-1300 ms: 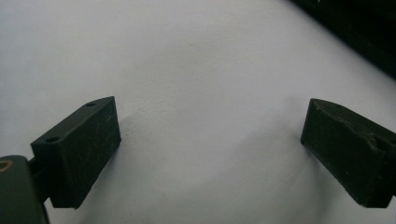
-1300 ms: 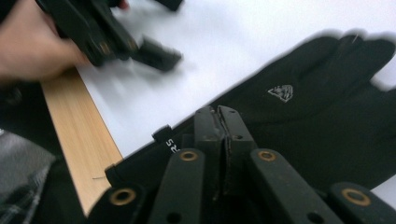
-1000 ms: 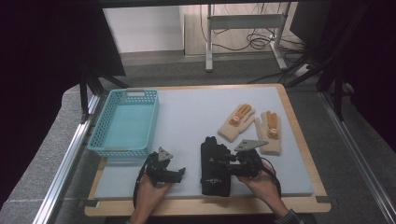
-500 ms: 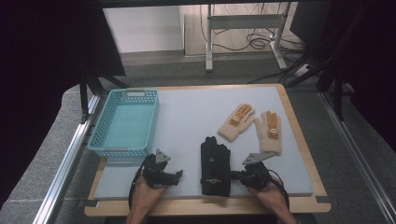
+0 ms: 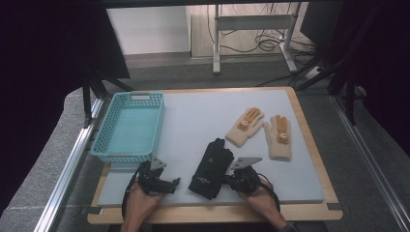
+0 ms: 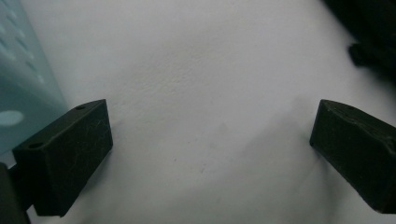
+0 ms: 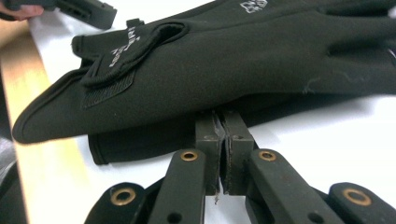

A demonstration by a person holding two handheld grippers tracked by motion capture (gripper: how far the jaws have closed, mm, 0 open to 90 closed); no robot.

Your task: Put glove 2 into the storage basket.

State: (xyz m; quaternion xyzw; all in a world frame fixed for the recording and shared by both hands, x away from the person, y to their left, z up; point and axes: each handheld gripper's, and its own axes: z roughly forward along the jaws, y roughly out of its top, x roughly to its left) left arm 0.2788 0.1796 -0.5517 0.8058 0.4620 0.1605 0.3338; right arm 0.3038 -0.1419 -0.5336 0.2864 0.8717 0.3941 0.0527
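Note:
Two black gloves lie stacked near the mat's front edge; in the right gripper view the black gloves stretch across just ahead of the jaws. My right gripper lies low on the mat at their right side. It is shut, with its tips against the lower glove's edge and no fabric visible between the pads. My left gripper rests left of the gloves and points toward them. Its jaws have just been opening and stand wide over bare mat with nothing between them.
A teal basket stands at the left, its wall close beside my left gripper. Two cream gloves with orange patches lie at the right. The grey mat sits on a wooden board.
My right gripper has come down toward the front to the black gloves' edge, and its jaws have closed. My left hand has slid slightly along the front of the mat.

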